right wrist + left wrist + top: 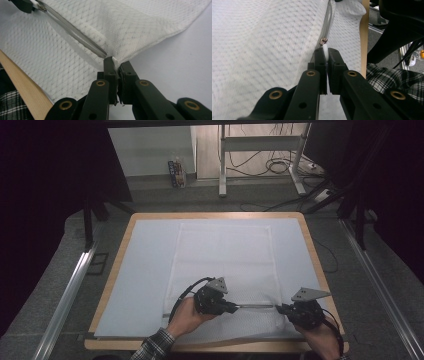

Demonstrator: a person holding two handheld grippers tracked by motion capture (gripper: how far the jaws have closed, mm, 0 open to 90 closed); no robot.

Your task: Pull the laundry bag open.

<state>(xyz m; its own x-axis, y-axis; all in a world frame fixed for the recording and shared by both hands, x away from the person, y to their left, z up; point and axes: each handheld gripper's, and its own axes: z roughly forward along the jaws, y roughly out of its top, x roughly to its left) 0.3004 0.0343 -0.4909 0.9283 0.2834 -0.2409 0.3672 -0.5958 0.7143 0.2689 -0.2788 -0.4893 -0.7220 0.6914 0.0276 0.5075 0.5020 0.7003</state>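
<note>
A: Where is the mesh bag [225,265] lying?

B: Flat on the pale mat [145,270] that covers the wooden counter [116,270], around the middle and running down toward six o'clock in the high view. Its zipper [255,306] runs straight across the near part of the bag, between the two grippers.

A: What is the left gripper [235,308] doing?

B: It sits at about seven o'clock from the bag's centre, pointing toward three o'clock. In the left gripper view its fingers [320,60] are pressed nearly together on the small white zipper pull [325,50], with the metal slider [324,40] just beyond the tips.

A: And the right gripper [278,308]?

B: At about five o'clock, pointing back toward nine o'clock, facing the other one. In the right gripper view its fingers [110,66] are closed narrow on the white fabric at the end of the zipper, where the grey zipper line meets the bag's corner.

A: Is the fabric slack there?

B: The corner is lifted a little off the mat, and the zipper stretches away toward eleven o'clock in that view, to the left gripper's tips.

A: Anything else near?

B: A plaid sleeve [155,346] at the near counter edge.
</note>
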